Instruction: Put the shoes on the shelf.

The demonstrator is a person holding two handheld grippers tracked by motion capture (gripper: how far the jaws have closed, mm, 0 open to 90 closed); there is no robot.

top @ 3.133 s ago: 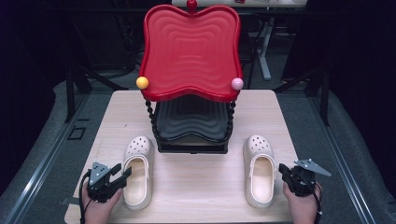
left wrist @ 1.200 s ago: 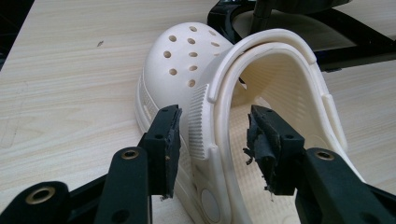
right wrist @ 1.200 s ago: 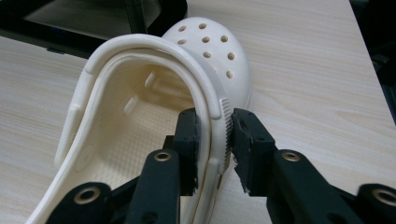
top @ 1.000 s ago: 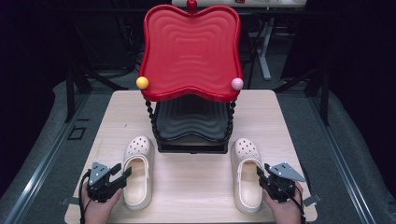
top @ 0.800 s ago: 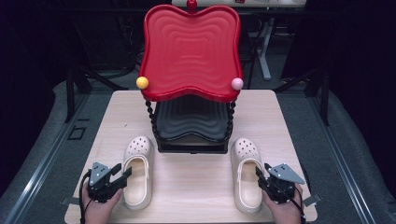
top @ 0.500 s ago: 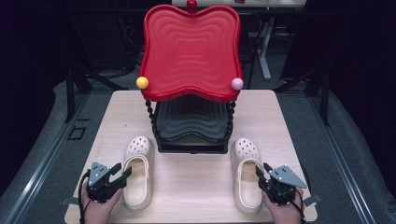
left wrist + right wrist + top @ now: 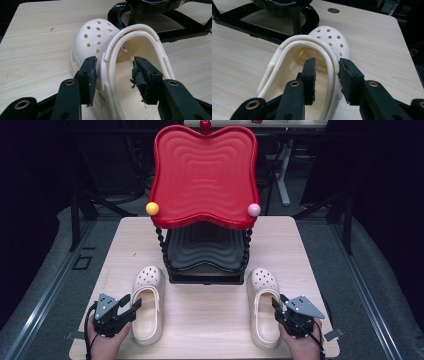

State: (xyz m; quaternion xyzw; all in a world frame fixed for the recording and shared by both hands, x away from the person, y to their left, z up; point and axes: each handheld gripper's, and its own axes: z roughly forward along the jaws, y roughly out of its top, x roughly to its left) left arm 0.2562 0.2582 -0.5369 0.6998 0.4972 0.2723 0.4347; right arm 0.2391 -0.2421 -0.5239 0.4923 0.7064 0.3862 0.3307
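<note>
Two cream clogs lie on the wooden table, toes pointing away from me. The left clog [image 7: 147, 312] [image 7: 92, 37] has its outer side wall between the jaws of my left gripper [image 7: 131, 301] [image 7: 113, 75]. One pad rests by the strap rivet outside and the other stands free inside the shoe, so this gripper is open. The right clog [image 7: 264, 307] [image 7: 329, 40] has its outer wall and folded strap between the jaws of my right gripper [image 7: 278, 301] [image 7: 327, 75]. The outer pad sits close to the wall, while a small gap shows at the inner pad.
A two-tier stand sits behind the clogs, with a red wavy tray [image 7: 205, 170] on top and a black tray [image 7: 205, 250] below on a black base. A yellow ball [image 7: 152, 208] and a pink ball [image 7: 254, 210] mark its front corners. Bare table [image 7: 210, 320] lies between the clogs.
Since the earliest frame the right clog and my right gripper have shifted left, toward the table's middle. Over the last second nothing has visibly moved.
</note>
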